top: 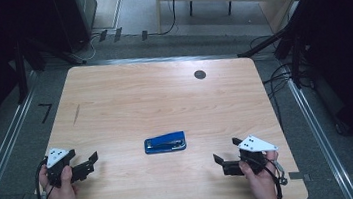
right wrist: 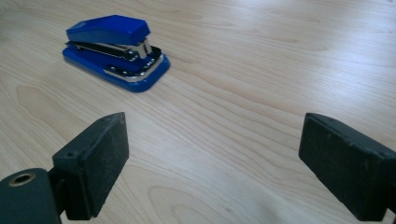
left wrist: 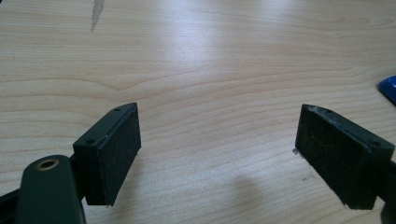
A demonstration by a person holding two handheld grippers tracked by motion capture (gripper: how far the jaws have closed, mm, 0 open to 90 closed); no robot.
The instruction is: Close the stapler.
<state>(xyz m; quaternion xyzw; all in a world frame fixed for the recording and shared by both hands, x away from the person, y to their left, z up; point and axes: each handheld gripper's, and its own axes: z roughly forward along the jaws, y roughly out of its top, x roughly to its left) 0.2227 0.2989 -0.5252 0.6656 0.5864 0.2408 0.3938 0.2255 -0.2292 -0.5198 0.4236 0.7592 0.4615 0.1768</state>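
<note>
A blue stapler (top: 165, 143) lies flat near the middle of the wooden table (top: 164, 96), its mouth toward the right. My left gripper (top: 91, 162) rests at the table's front left, a hand's breadth left of the stapler, jaws open with nothing between them. In the left gripper view its jaws (left wrist: 217, 135) frame bare wood, and a blue edge of the stapler (left wrist: 388, 88) shows at the far right. My right gripper (top: 225, 150) sits at the front right, open and apart from the stapler. The right gripper view has the stapler (right wrist: 114, 49) ahead and left of the open jaws (right wrist: 212, 140).
A small dark round hole (top: 200, 74) sits near the table's far edge. A faint scuff mark (top: 76, 114) lies on the left part of the top. Cables and stand legs (top: 278, 42) run on the floor beyond the table.
</note>
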